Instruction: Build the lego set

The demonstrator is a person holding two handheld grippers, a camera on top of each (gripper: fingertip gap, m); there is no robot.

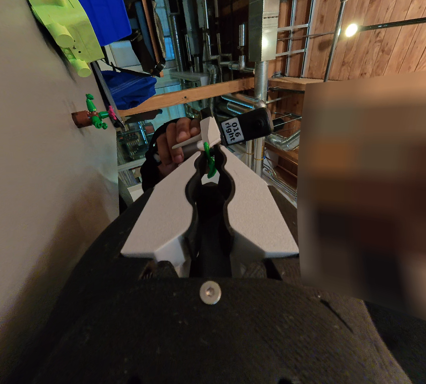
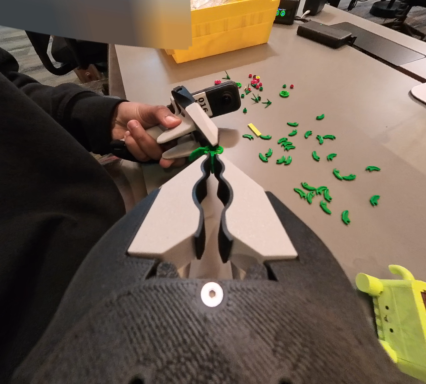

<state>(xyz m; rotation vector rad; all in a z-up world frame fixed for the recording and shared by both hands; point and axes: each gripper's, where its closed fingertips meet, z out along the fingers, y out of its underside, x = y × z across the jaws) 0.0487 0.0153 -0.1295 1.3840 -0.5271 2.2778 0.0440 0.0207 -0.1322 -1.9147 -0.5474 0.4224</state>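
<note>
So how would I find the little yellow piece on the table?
Start at the big yellow bin at the far side of the grey table. Come nearer, past the pink flower bits, to the scattered green leaf pieces. The flat yellow tile lies at their edge: the only straight, yellow piece among curved green ones.

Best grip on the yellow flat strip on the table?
Take the yellow strip across its narrow width, near the middle, from straight above. It lies flat and long on the table, clear of the green leaf pieces, so the tongs would likely straddle the long edges.
</note>
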